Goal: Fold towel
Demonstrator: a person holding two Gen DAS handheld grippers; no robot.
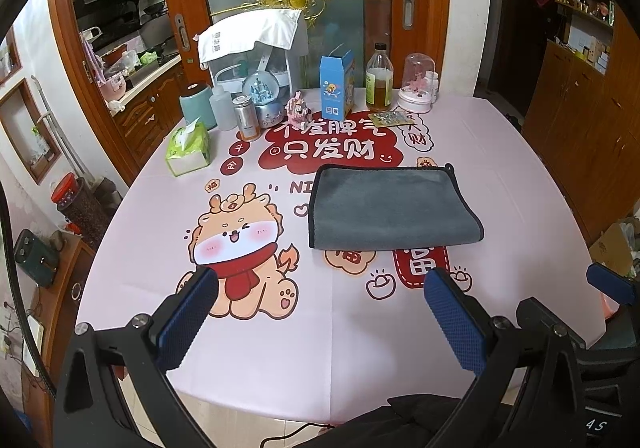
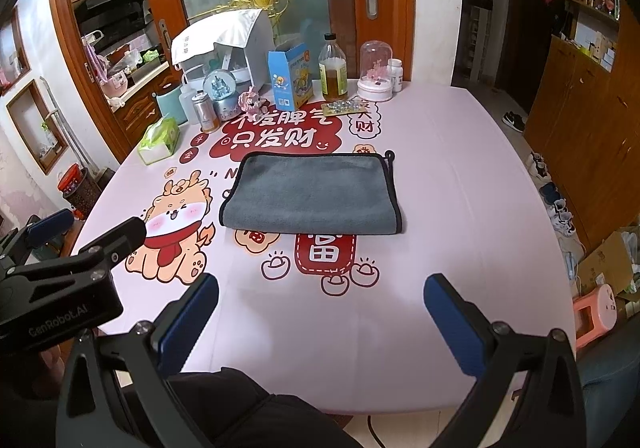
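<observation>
Left claw (image 1: 320, 312) sits wide apart at the bottom of the frame, holding nothing. Right claw (image 2: 320, 312) is wide apart too. Gray towel (image 1: 390, 206) lies folded flat on the pink worktop (image 1: 280, 348), right of the middle.

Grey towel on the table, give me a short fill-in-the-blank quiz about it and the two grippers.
1. The grey towel lies on the pink table folded, its edges trimmed in ____.
2. Both the left gripper and the right gripper have their jaws ____.
3. The towel's small hanging loop sits at its far ____ corner.

Missing words: black; open; right
</observation>
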